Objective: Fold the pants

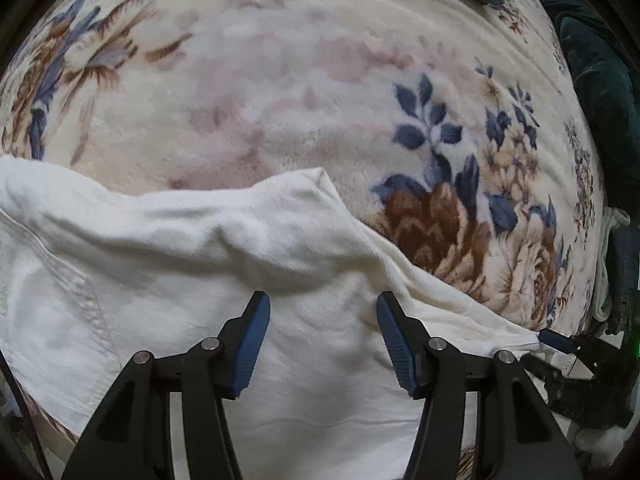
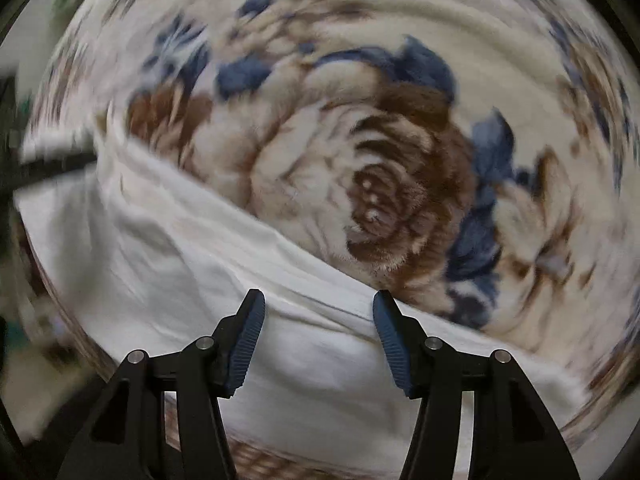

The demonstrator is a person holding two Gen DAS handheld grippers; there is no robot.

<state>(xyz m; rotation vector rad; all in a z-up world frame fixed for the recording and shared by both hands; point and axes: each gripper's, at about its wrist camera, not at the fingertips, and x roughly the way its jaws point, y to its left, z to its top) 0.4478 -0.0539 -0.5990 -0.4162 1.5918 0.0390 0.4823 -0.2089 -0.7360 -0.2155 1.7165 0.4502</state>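
L jaws: my left gripper [image 1: 323, 304] stands apart, blue pads [image 1: 252, 344] w/ a clear gap, nothing pinched; white cloth lies beneath and between them, whether tips touch it I can't tell.
R jaws: my right gripper [image 2: 319, 302] also apart, pads [image 2: 245, 344] not pressing on anything; same white fabric under the gap. View is smeared by blur, so contact w/ cloth can't be judged.
Pants (L view): white pants [image 1: 200, 248] spread across the lower half of the pic, rumpled, a raised fold running across above my fingers; stitched seam [image 1: 90, 304] shows at lower left. One pointed corner [image 1: 320, 174] lies on the blanket, above and between the tips.
Pants (R view): pants [image 2: 168, 248] fill the lower left, edge running diagonally from upper left down to lower right, just past my right fingertip.
Other gripper: in L view, a blue pad tip of the right gripper [image 1: 554, 338] sits at the pants' far-right edge; grip can't be told from there.
Surface: cream floral blanket [image 1: 280, 80] w/ blue leaves and brown roses under everything; big brown rose [image 2: 380, 200] just beyond the pants' edge in R view.
Periphery: dark teal fabric [image 1: 600, 80] at far right of L view, beside the blanket.
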